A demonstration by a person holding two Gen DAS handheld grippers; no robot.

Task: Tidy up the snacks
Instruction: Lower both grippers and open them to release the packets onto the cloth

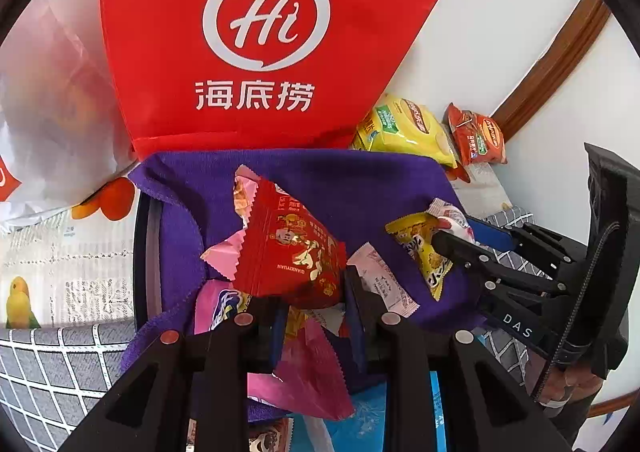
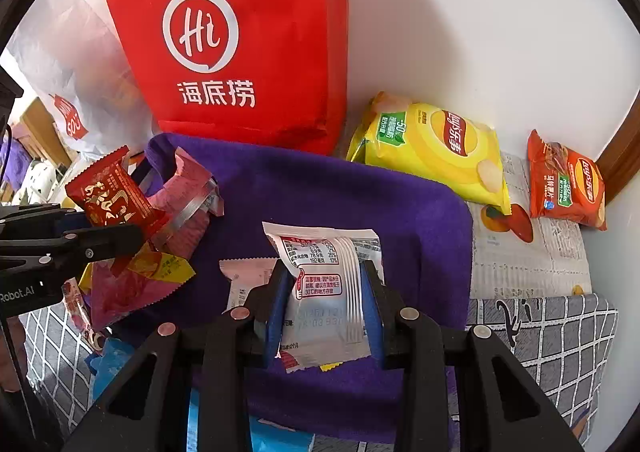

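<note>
Both grippers angled steeply down: left gripper (image 1: 312, 316) jaws pinching a red snack packet (image 1: 292, 252), right gripper (image 2: 326, 300) jaws pinching a white snack packet (image 2: 332, 284), above a purple cloth (image 2: 400, 212).

Take the red bag (image 1: 256, 52) as your landmark: it carries a white ringed "Hi" logo above the characters "海底捞". Right of it, the yellow chip bag (image 2: 432, 148) shows a Lay's emblem and a green "-50" panel. In front of the red bag, you can read "QIANXIYUAN" on the red sachet (image 1: 292, 248). The gripper bodies (image 1: 518, 326) read "DAS" and "Robot.AI".
</note>
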